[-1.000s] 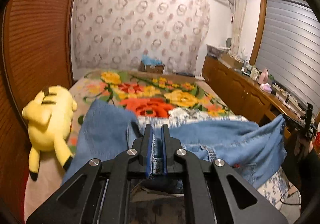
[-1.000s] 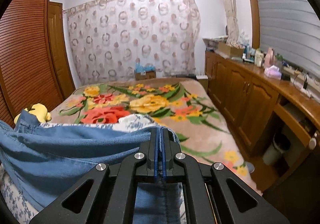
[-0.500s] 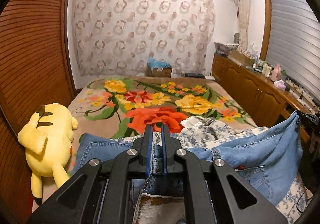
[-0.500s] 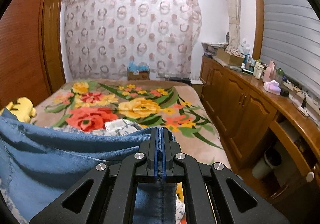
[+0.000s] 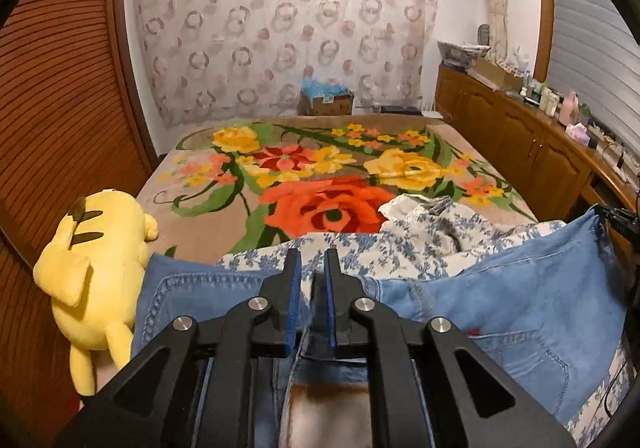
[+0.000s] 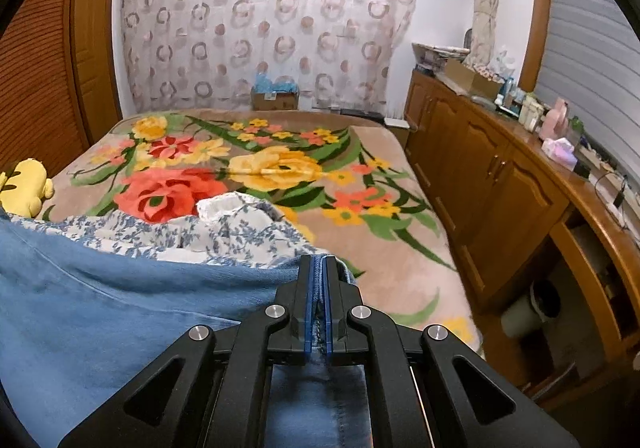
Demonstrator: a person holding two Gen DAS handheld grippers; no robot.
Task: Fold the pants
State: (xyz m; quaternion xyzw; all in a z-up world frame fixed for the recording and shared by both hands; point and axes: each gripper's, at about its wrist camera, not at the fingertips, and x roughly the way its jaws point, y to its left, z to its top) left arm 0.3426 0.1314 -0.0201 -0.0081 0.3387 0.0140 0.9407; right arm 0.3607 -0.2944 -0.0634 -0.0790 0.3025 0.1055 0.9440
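The blue denim pants (image 5: 500,308) hang stretched between my two grippers over the near end of the bed. In the left wrist view my left gripper (image 5: 311,268) stands slightly open, its jaws a little apart, with the denim edge loose between and below them. In the right wrist view my right gripper (image 6: 318,268) is shut on the denim edge; the pants (image 6: 120,308) spread to its left. The right gripper also shows at the far right of the left wrist view (image 5: 618,218), holding the pants' corner.
A floral blanket (image 5: 320,176) covers the bed. A blue-and-white flowered garment (image 5: 420,236) lies crumpled beyond the pants. A yellow plush toy (image 5: 96,260) lies at the bed's left edge by the wooden wardrobe (image 5: 52,108). Wooden cabinets (image 6: 500,188) run along the right.
My left gripper's jaws have parted and the denim has slipped down from between them. Both grippers have dropped lower and tilted, with the pants sinking toward the bed.
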